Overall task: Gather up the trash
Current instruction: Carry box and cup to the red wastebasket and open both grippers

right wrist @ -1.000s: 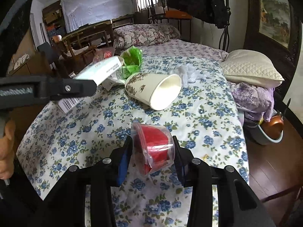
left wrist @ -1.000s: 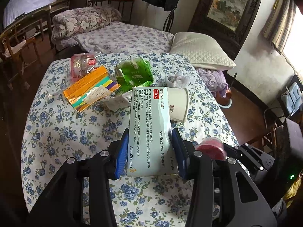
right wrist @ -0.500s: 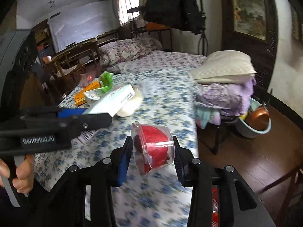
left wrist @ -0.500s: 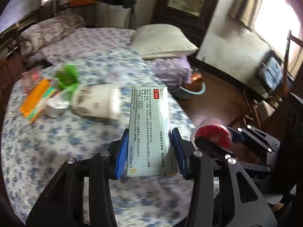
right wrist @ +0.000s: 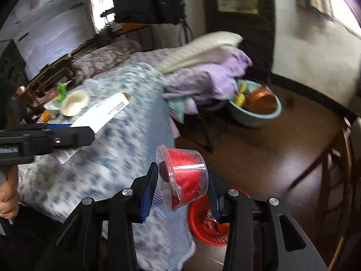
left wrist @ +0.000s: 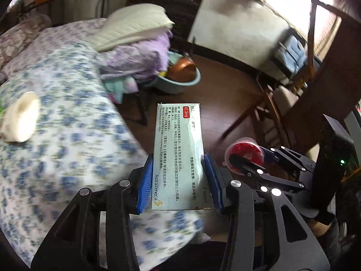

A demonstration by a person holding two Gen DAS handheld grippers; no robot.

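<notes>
L gripper (left wrist: 178, 180) fingers clamp medicine box (left wrist: 178, 155), R gripper (right wrist: 181, 187) fingers hold red-filled cup (right wrist: 183, 176), probably above red basket (right wrist: 207, 228)

I count two claws: left claw (left wrist: 178, 180), right claw (right wrist: 180, 180). One medicine box (left wrist: 178, 153), pinched in the left claw. One clear cup with red inside (right wrist: 182, 176), pinched in the right claw. One red basket (right wrist: 209, 225) on the floor, below the right claw. One paper cup (right wrist: 74, 102) on the bed, far left of it. One blue basin (right wrist: 255, 110) ahead of it, holding one copper pot (right wrist: 261, 101). One pillow (left wrist: 133, 26). Smaller litter beyond the paper cup is too blurred to count.
</notes>
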